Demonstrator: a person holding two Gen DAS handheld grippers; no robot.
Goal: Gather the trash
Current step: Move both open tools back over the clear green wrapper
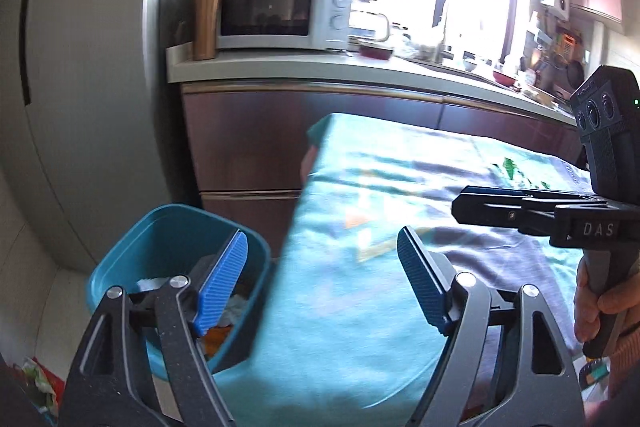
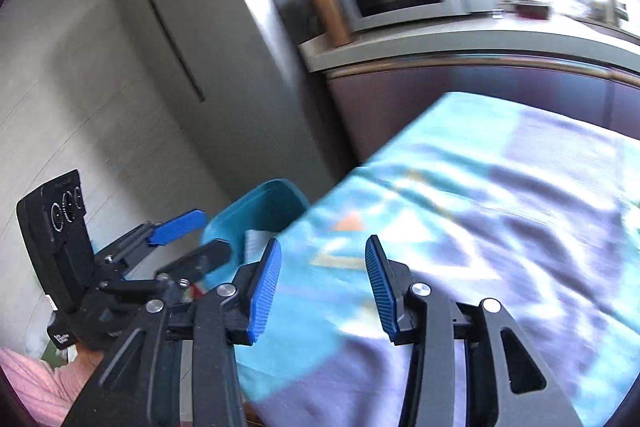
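With both the left tool (image 1: 320,283) and right tool (image 2: 322,291) apart and empty, the teal bin (image 1: 160,239) already holds trash, and no more shows on the cloth-covered counter (image 1: 400,179).

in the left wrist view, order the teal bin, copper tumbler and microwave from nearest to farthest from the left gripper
1. teal bin: on the floor, just beyond the left gripper, lower left.
2. copper tumbler: on the counter's left end.
3. microwave: right beside the tumbler, barely farther; almost too close to call.
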